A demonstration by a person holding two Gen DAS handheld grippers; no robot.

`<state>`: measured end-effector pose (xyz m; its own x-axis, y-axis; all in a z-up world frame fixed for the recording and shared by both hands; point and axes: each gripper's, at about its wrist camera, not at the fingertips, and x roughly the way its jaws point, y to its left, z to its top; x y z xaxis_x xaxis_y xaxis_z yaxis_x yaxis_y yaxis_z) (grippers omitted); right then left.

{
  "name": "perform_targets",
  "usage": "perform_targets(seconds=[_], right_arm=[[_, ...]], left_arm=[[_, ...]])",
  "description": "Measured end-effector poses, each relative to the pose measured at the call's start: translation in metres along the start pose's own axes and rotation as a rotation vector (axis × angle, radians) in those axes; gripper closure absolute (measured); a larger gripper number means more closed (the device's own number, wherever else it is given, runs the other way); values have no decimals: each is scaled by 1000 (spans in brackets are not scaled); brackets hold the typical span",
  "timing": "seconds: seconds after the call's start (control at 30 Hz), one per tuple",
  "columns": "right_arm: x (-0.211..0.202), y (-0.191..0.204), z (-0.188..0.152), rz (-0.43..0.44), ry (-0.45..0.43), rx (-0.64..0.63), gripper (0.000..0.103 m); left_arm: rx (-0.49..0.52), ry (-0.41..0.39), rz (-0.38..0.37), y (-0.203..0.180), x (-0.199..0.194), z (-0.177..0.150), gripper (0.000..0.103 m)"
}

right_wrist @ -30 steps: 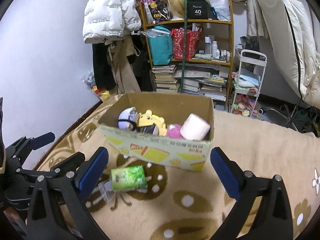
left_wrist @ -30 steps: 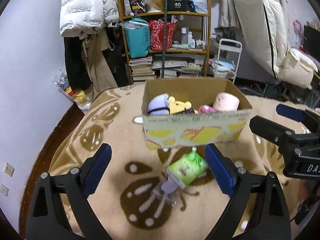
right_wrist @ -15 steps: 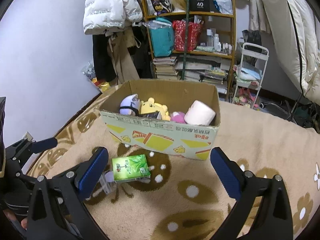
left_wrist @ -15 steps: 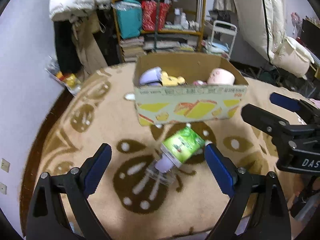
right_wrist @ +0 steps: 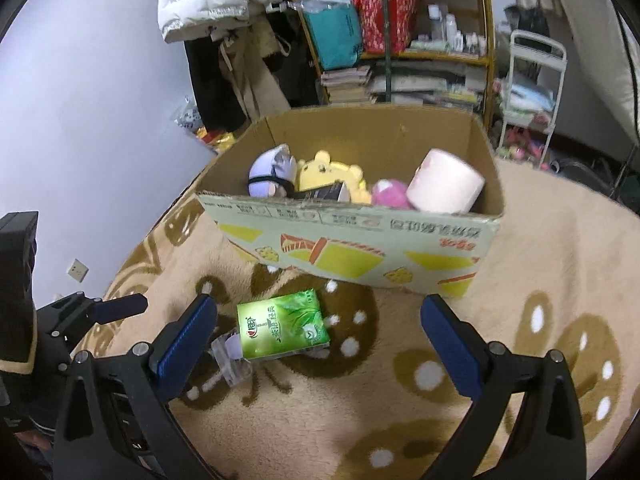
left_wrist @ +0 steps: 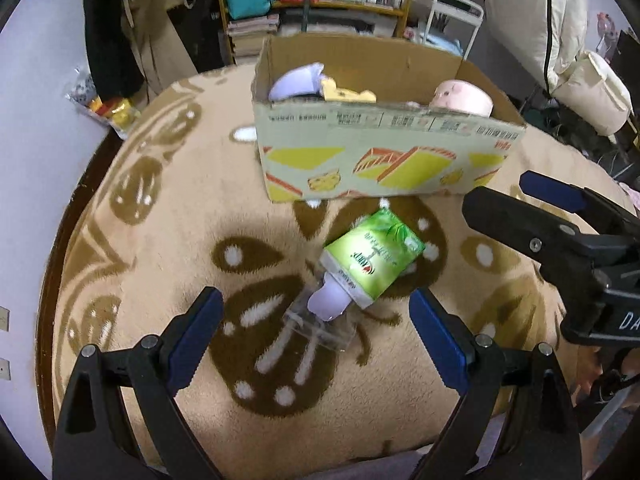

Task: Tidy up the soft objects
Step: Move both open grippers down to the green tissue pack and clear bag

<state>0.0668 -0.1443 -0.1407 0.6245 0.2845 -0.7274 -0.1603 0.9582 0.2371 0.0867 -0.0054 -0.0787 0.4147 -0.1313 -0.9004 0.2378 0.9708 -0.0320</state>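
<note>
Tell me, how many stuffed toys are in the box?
3: a purple-and-white toy at the box's left, a yellow bear beside it, a pink one next to the paper roll. More may hide underneath.

Readable marks are few, mostly Chinese print too blurred to read.
On the right gripper [left_wrist: 552,216], beside the cardboard box [left_wrist: 380,160], white letters "DA" show; the box's rim print and the green tissue pack [left_wrist: 374,262] label stay illegible.

Blanket [left_wrist: 168,216]: fuzzy napped cloth. Box [right_wrist: 360,248]: matt printed cardboard. Tissue pack [right_wrist: 282,324]: glossy plastic film. Right gripper [right_wrist: 320,340], left gripper [left_wrist: 316,336]: matt black plastic, blue pads.
</note>
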Motion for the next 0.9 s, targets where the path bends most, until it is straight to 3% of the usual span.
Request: perform_targets(seconds=[0.27, 0.9], right_arm=[[24, 1, 0, 10, 48, -8, 0], [61, 14, -3, 61, 157, -49, 0]], left_arm=[[-27, 75, -3, 9, 20, 7, 10], [-22, 149, 2, 10, 44, 8, 10]])
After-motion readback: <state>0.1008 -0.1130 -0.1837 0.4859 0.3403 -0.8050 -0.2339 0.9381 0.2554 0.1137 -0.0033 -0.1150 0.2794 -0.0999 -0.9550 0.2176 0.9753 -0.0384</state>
